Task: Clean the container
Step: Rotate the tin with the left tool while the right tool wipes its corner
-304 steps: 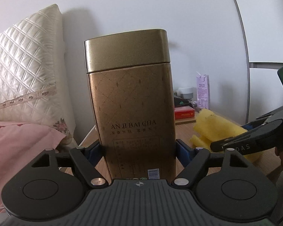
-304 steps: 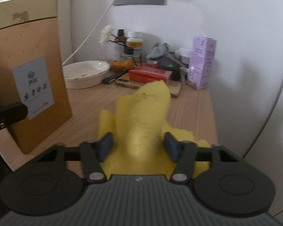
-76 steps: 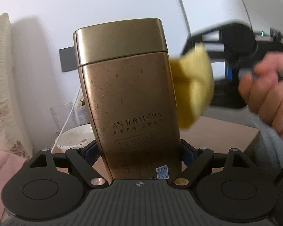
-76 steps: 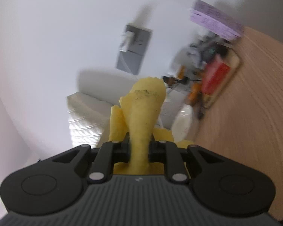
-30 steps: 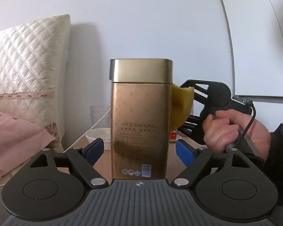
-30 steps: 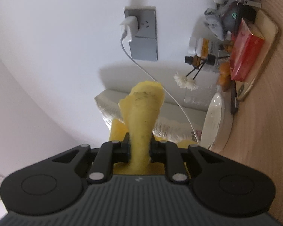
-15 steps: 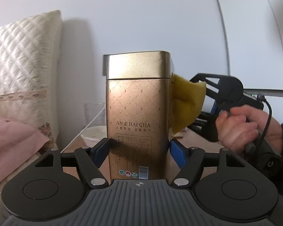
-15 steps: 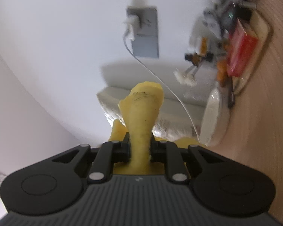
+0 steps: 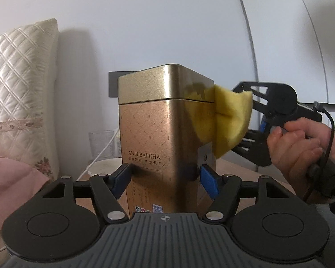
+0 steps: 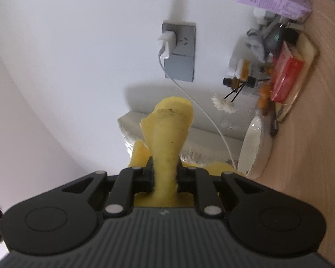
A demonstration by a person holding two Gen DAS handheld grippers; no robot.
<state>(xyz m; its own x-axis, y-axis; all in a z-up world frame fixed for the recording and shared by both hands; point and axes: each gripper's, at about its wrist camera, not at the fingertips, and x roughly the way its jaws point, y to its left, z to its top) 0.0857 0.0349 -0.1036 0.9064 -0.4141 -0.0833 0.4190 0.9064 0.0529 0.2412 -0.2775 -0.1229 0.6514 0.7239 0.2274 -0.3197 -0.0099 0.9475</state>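
So the gold tea tin [image 9: 165, 138] is held upright above the desk [image 9: 232, 167] by the left gripper [image 9: 165, 179], with both blue fingers [image 9: 208, 183] closed in on the lower part of the body, one on each side, lid on top. The right gripper [image 10: 165, 176] is squeezed nearly shut on a yellow sponge cloth [image 10: 167, 138], and in the left wrist view that cloth [image 9: 231, 120] is pressed against the tin's right-hand face, just around the seam where the lid meets the body. A few dark specks can be seen on the cloth tip, so dirt is probably being picked up. To do this wipe well, the cloth should be kept flat on the metal and dragged in long strokes down the face rather than dabbed, and the push should be matched by the left grip so the tin isn't twisted out from between the fingers, since the hold is low and the pressure is applied high. The lid seam likely deserves an extra pass because grime collects there. The tin would then need turning so the other faces get covered. The cluttered tray [image 10: 301, 67] and white bowl [image 10: 254, 147] at the back of the desk are well apart from the action, so nothing there should get knocked.
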